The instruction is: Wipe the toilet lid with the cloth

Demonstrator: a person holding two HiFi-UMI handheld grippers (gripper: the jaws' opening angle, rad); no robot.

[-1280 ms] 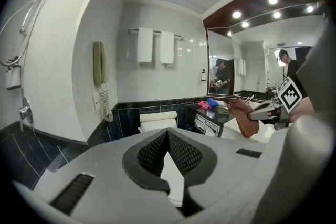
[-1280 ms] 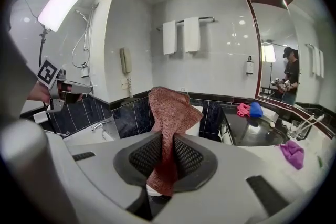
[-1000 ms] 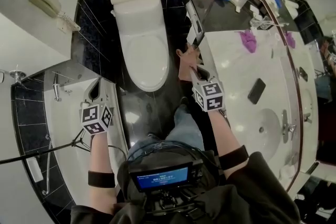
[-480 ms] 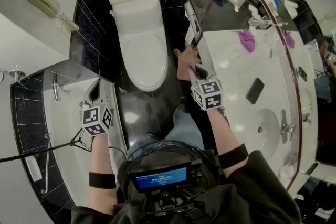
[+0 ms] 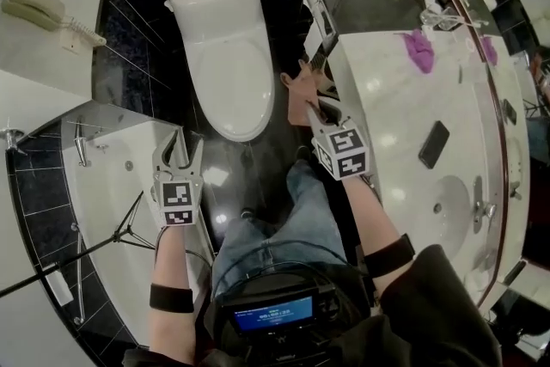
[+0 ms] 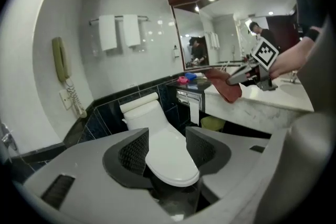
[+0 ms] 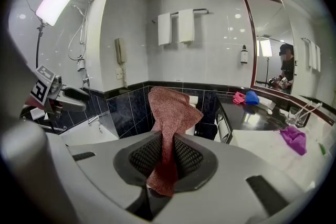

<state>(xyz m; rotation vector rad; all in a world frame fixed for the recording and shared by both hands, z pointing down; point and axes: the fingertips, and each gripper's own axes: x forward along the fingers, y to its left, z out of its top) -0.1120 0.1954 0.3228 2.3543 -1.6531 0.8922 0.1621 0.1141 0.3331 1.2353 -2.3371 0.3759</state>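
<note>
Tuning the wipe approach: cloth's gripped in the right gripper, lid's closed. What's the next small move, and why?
Probably swing the right gripper left in the head view and lower the cloth onto the toilet lid. Its fingers are shut on the cloth, which hangs beside the counter, apart from the closed lid; no contact with it yet.

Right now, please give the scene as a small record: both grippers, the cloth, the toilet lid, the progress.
toilet lid: white, closed
left gripper: open, empty; its jaws have just been opening
right gripper: shut on the cloth
cloth: reddish, hanging near the counter edge, apart from the toilet lid
progress: wiping not yet begun
</note>
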